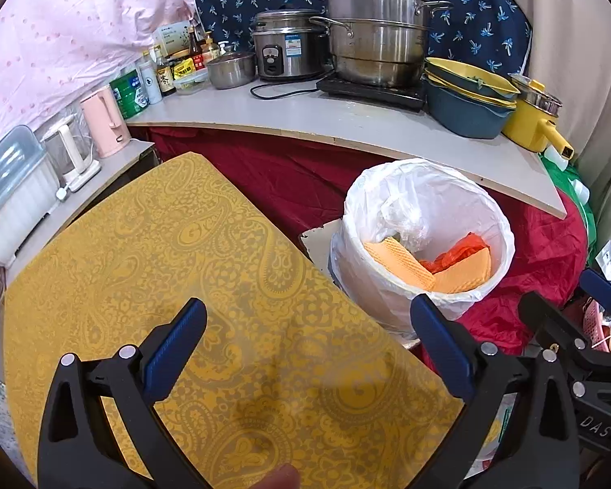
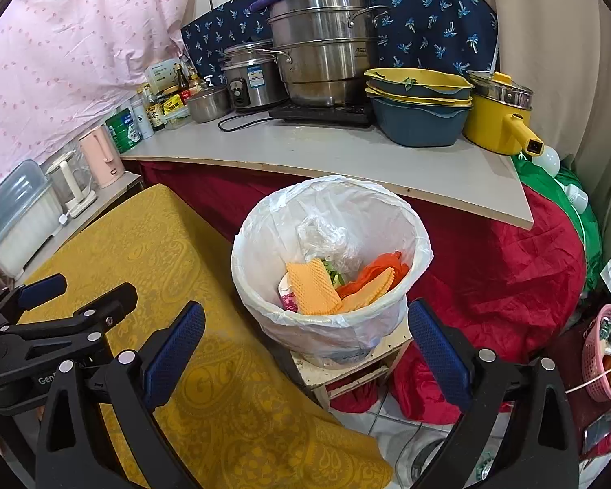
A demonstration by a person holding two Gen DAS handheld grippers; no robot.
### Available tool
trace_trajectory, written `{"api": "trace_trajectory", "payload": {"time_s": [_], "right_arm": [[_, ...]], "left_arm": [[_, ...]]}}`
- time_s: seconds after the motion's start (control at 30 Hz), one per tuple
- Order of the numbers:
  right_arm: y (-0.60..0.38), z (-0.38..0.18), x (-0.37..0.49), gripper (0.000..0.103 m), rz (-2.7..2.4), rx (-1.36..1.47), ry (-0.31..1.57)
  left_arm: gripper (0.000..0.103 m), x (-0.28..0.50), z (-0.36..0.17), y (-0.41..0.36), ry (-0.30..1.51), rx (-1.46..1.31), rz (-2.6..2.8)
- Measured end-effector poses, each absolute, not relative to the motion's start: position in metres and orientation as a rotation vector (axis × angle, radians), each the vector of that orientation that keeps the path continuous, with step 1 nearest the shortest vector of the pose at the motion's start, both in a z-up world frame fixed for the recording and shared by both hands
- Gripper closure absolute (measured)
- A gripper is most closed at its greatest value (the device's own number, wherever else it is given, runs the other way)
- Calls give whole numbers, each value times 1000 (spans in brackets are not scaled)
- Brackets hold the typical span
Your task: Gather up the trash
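Cramped kitchen corner: grey counter (image 2: 289, 150) crowded with a steel steamer pot (image 2: 326, 53), stacked bowls (image 2: 419, 102) and a yellow saucepan (image 2: 497, 122) behind. Nearer, yellow-clothed tabletop (image 1: 207, 285) bare of litter across its visible top. Lined trash bin (image 2: 407, 240) on a small stand just off the tabletop's right edge, already holding orange foam netting (image 2: 313, 289), orange plastic and crumpled clear film. Judged nearly done, nothing visibly left to gather. Left gripper (image 1: 307, 352) over the tabletop's right edge, jaws apart, empty, bin ahead and right. Right gripper (image 2: 305, 356) jaws apart, empty, bin directly ahead between them.
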State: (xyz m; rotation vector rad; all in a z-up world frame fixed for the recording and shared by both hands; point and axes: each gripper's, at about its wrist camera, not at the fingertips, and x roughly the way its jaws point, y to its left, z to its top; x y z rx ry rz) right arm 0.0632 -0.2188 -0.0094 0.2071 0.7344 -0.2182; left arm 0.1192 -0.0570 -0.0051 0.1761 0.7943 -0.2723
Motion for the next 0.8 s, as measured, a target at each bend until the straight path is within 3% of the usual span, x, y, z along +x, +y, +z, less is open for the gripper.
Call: {"api": "trace_trajectory", "payload": {"time_s": [0.8], "right_arm": [[-208, -1, 54, 7, -216, 179, 720]], "left_arm": [[7, 110, -1, -41, 777, 130, -252]]}}
